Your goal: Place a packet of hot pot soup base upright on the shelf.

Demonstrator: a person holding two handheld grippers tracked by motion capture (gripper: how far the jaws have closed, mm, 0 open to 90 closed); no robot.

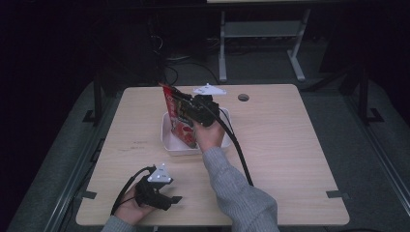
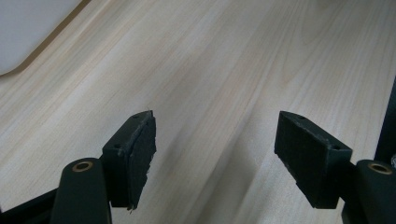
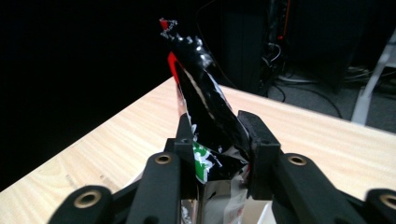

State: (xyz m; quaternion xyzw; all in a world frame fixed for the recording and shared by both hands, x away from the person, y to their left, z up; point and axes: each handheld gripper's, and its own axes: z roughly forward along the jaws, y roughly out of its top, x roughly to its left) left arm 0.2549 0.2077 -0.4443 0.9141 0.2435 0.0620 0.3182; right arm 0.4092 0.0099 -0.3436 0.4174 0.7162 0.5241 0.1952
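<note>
I'm holding a red snack bag (image 1: 180, 116) with the right tool (image 1: 189, 109), jaws pinched tight on its crumpled side; in the right gripper view the bag (image 3: 205, 112) is rising straight up from between the jaws, so the right tool (image 3: 215, 154) has it about halfway along. Long axis is running roughly upright, leaning a bit away from the tool, with the torn top corner farthest from it. The bag's lower end is hanging directly below the tool, over or inside the white tray (image 1: 167, 137); I can't tell whether it's touching the bottom. My guess is the next move is a straight drop or tip into that tray, so what matters is that the tray sits right under the tool, not off to a side. Left tool (image 1: 167, 198) is idling well back from the bag, near my edge of the worktop (image 1: 290, 145), jaws wide apart and gripping nothing; in the left gripper view it (image 2: 215, 154) is facing bare wood. Right hand is much nearer. Print: red, black and a green patch are showing, but no brand or text is legible.
</note>
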